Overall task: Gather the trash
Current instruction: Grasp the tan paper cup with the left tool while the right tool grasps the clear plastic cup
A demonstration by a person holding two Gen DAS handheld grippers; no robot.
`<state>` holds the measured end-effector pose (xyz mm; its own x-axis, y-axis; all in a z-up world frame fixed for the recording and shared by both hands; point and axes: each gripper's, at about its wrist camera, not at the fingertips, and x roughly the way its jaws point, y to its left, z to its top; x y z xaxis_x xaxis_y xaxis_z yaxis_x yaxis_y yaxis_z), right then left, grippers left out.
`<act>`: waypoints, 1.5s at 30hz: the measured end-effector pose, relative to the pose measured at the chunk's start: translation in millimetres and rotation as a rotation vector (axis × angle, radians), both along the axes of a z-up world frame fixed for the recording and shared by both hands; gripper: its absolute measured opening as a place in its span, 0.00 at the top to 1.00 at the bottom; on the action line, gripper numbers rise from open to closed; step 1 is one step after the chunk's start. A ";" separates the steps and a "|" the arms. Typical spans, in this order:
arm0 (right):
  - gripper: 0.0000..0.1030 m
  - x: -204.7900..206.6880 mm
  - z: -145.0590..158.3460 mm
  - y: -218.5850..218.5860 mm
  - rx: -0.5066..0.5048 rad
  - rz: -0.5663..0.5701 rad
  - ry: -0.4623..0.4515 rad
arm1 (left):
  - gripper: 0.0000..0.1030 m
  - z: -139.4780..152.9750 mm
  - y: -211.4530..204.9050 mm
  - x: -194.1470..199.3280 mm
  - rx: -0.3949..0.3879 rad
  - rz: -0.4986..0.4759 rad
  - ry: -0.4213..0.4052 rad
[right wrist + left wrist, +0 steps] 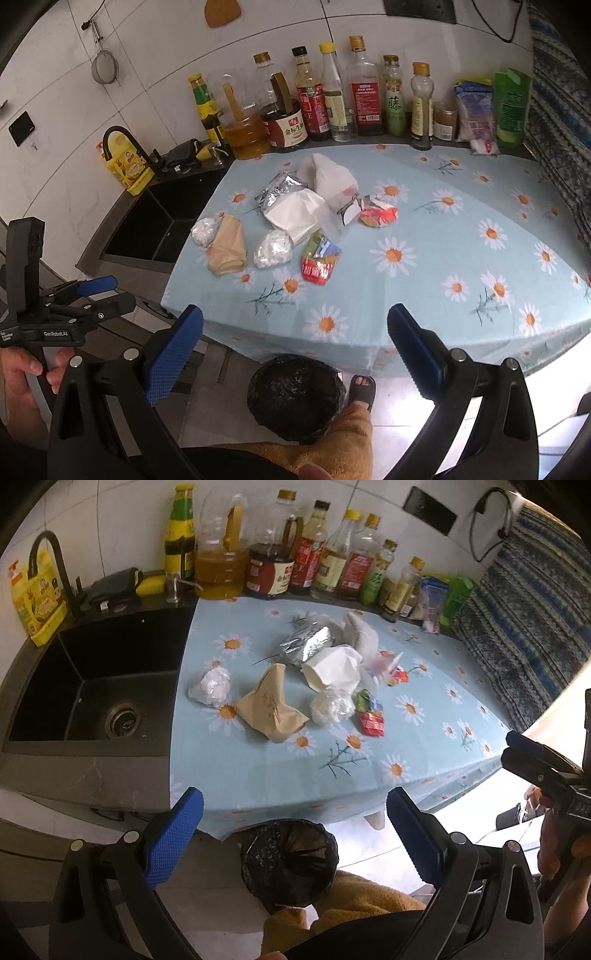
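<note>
A pile of trash lies on the daisy-print tablecloth (258, 768): a brown paper bag (271, 709), a foil pouch (306, 644), a crushed white paper cup (332, 668), two plastic-wrapped white wads (212, 685), a red wrapper (371, 723) and a white plastic bag (360, 633). A bin with a black liner (290, 864) stands on the floor under the table's front edge. My left gripper (294, 801) hangs open above the bin, short of the table, holding nothing. My right gripper (295, 317) is likewise open and empty over the bin (295, 400), with the red wrapper (317, 267) nearest.
A black sink (110, 686) with a faucet (48, 554) lies left of the table. Several sauce and oil bottles (277, 554) line the back wall. A patterned cloth (517, 627) hangs on the right. A person's sandalled foot (362, 387) stands beside the bin.
</note>
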<state>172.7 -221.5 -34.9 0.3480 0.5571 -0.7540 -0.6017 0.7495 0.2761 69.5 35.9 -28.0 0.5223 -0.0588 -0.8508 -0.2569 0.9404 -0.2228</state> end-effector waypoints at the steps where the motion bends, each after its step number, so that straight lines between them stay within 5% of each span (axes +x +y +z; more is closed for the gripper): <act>1: 0.04 8.7 -2.3 2.4 -0.005 0.006 0.004 | 0.06 -4.0 2.2 5.7 -0.004 0.008 0.010; 8: 0.04 60.2 -22.1 8.6 -0.027 0.029 0.052 | 0.06 -39.6 17.1 46.9 -0.048 0.060 0.078; 17: 0.04 125.3 -47.4 27.6 -0.081 0.079 0.083 | 0.06 -84.9 40.6 92.0 -0.195 0.179 0.140; 30: 0.07 157.2 -73.6 85.6 -0.220 0.262 0.008 | 0.08 -117.7 51.7 128.9 -0.213 0.304 0.229; 37: 0.11 166.1 -91.0 103.2 -0.277 0.294 -0.002 | 0.19 -121.8 50.1 136.3 -0.194 0.333 0.246; 41: 0.11 165.3 -93.0 109.5 -0.326 0.297 -0.093 | 0.31 -120.7 51.5 135.9 -0.186 0.352 0.256; 45: 0.21 164.7 -102.1 115.3 -0.361 0.317 -0.093 | 0.40 -120.6 48.5 138.0 -0.155 0.350 0.268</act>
<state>337.4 -106.2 -136.9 0.2782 0.3555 -0.8923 -0.8256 0.5633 -0.0330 207.5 84.4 -148.5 0.2962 -0.0554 -0.9535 -0.6202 0.7480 -0.2361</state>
